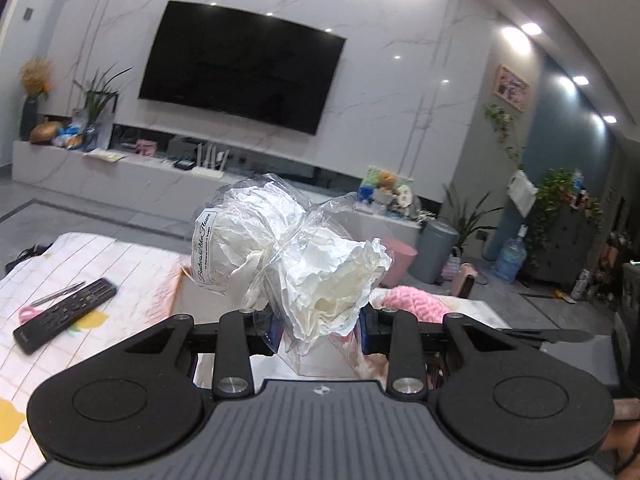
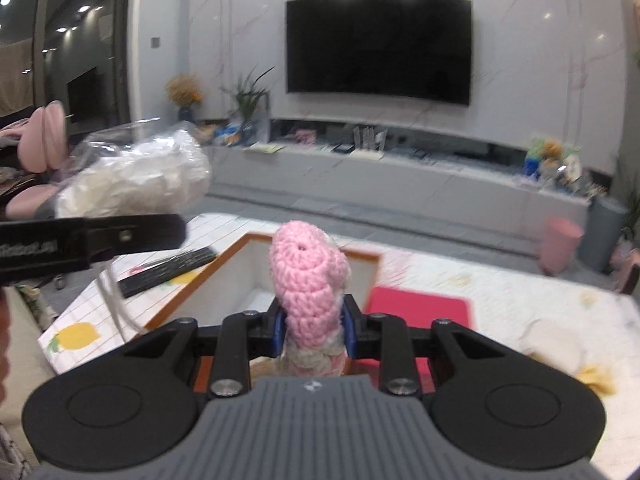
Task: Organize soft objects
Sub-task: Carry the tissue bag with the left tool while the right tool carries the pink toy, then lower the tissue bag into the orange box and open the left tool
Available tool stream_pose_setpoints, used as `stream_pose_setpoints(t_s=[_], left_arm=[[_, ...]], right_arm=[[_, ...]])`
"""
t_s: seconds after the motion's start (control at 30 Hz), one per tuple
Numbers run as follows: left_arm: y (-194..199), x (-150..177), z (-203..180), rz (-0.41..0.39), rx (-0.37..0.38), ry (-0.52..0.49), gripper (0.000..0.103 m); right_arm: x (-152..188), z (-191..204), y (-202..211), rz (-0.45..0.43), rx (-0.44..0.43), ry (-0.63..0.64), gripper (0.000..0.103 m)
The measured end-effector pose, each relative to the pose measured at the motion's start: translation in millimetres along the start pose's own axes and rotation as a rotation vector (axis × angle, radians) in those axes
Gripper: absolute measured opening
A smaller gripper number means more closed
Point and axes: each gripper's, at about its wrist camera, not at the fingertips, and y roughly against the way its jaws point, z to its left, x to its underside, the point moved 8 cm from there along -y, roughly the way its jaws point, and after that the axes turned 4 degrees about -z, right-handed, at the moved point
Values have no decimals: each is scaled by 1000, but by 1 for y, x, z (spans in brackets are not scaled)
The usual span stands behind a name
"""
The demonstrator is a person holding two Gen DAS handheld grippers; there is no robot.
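A: What did the left gripper point(image 1: 320, 332) have?

B: Its jaws were clamped on a clear plastic bundle of crumpled white paper flowers point(image 1: 296, 256), held up above the worktop point(image 1: 132, 264).

A: And the right gripper point(image 2: 311, 330)?

B: Jaws closed on a pink crocheted piece point(image 2: 308, 276), standing upright between the blue pads point(image 2: 349, 330), over the white open box point(image 2: 256, 280) with the brown rim.

A: Anything else on the worktop?

B: A black remote point(image 1: 64, 314) with a pen point(image 1: 58, 293) beside it, and a red mat point(image 2: 416, 304) right of the box.
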Motion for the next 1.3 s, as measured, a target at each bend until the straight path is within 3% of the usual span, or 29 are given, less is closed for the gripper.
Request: stream_pose_setpoints(t_s=[0.13, 0.27, 0.5, 0.63, 0.7, 0.87, 1.0, 1.2, 1.3], left_arm=[[-13, 4, 20, -20, -27, 25, 38], [1, -14, 33, -131, 25, 96, 38], [-12, -65, 3, -152, 123, 22, 38], [-28, -58, -3, -153, 90, -41, 39], [-37, -39, 1, -121, 55, -56, 39], [-64, 5, 30, 11, 43, 14, 39], [-84, 29, 49, 162, -47, -41, 39], [-101, 56, 61, 282, -69, -63, 39], [-107, 72, 66, 381, -94, -47, 40]], right_arm=[[12, 21, -27, 41, -24, 21, 27], [16, 29, -55, 59, -18, 31, 27], [25, 31, -85, 84, -19, -9, 27], [27, 25, -88, 87, 4, -5, 27], [26, 23, -88, 84, 10, 3, 27], [30, 15, -90, 98, 44, 39, 27], [36, 11, -92, 115, 53, 47, 27], [43, 4, -99, 146, 74, 41, 27], [45, 5, -100, 156, 76, 45, 27]])
